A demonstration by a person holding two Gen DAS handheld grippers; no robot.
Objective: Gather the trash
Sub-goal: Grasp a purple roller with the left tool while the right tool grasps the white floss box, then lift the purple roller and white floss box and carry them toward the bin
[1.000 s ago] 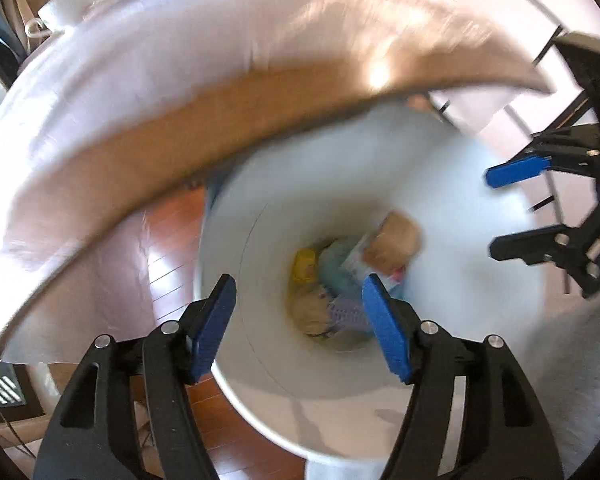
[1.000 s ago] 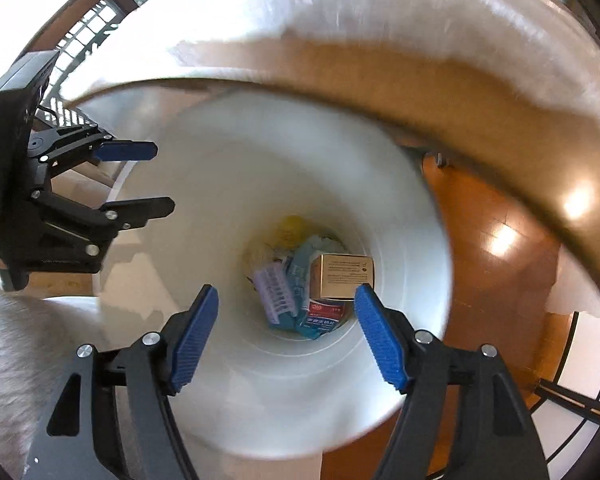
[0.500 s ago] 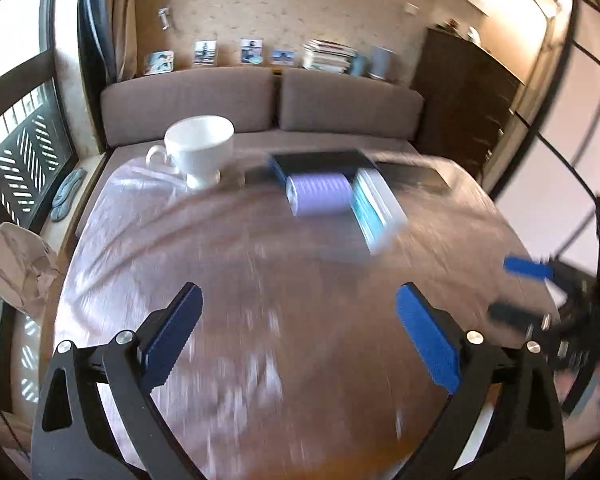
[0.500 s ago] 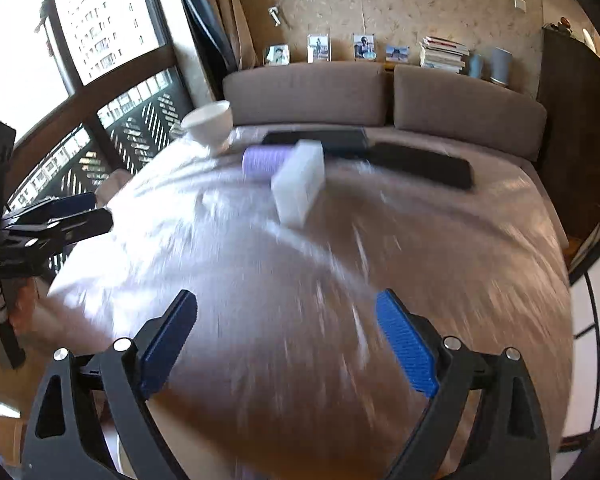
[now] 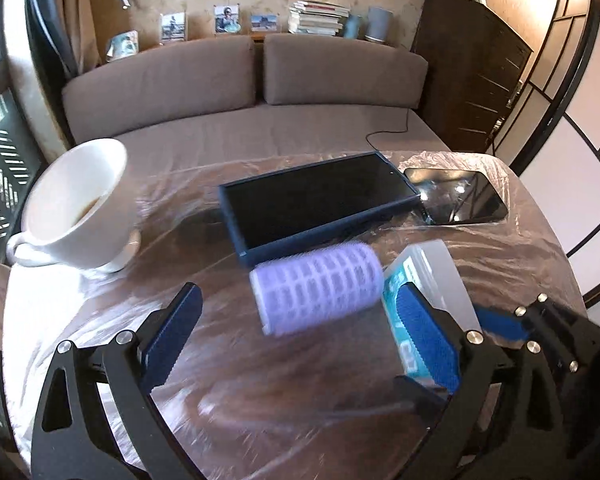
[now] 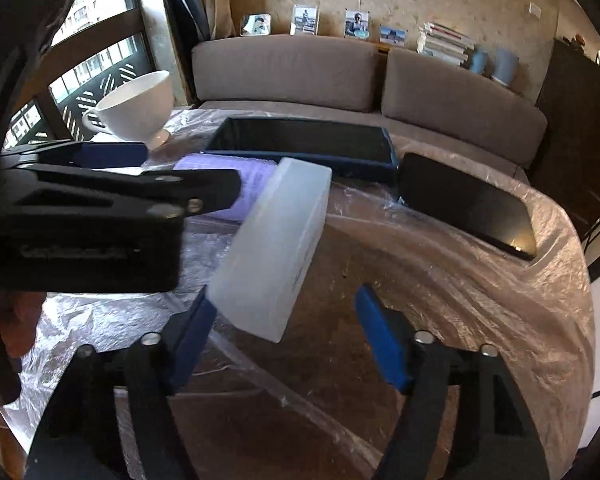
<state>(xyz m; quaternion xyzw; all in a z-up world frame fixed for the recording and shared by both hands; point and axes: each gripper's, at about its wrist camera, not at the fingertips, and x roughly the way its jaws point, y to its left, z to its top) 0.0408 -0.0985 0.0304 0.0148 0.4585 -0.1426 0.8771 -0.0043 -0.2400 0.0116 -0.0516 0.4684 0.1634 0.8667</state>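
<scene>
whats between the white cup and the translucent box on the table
The purple hair roller lies between the cup and the box, seen best in the left wrist view.

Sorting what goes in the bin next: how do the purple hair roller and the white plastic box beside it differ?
The purple hair roller is a ribbed cylinder lying on its side; the white plastic box is a smooth, flat-sided block. The roller is opaque lilac, the box translucent white with teal print. Both rest on the plastic-covered table, side by side.

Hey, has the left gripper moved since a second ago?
Yes. The left gripper was over the white bin; it now hangs over the table, jaws just opened wide, facing the purple hair roller.
</scene>
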